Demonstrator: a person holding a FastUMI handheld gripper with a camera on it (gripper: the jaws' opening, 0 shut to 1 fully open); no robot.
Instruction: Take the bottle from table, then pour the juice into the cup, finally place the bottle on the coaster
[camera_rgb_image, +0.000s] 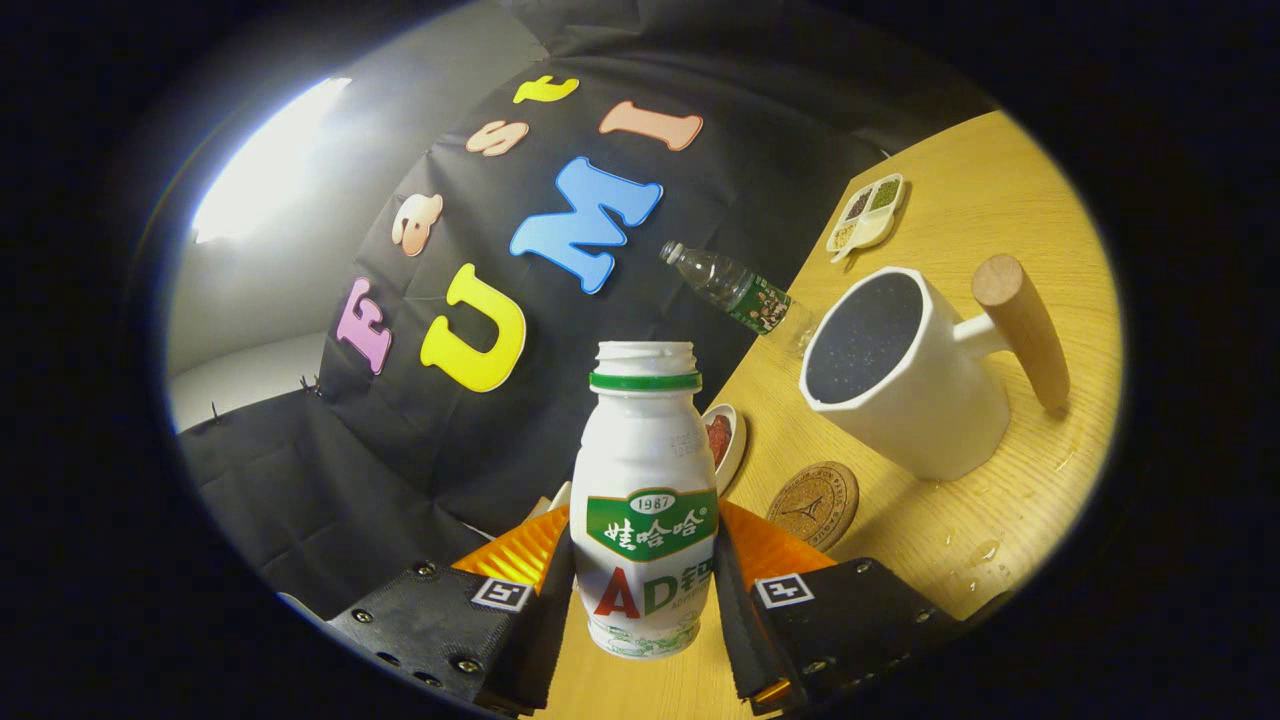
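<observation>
My gripper (645, 590) is shut on a small white juice bottle (645, 480) with a green band at its open neck; both fingers press on its sides. The whole view is tilted, so the bottle is held off the wooden table (1000, 520). Beyond the right finger lies a round cork coaster (814, 504). Past the coaster stands a white cup (905, 370) with a dark speckled inside and a wooden handle (1022, 330).
A clear plastic water bottle (735, 290) stands behind the cup near the table's back edge. A small white dish with red contents (722, 440) sits beside the juice bottle's neck. A divided snack tray (867, 215) lies far back. Drops of liquid (985, 552) dot the table near the right finger.
</observation>
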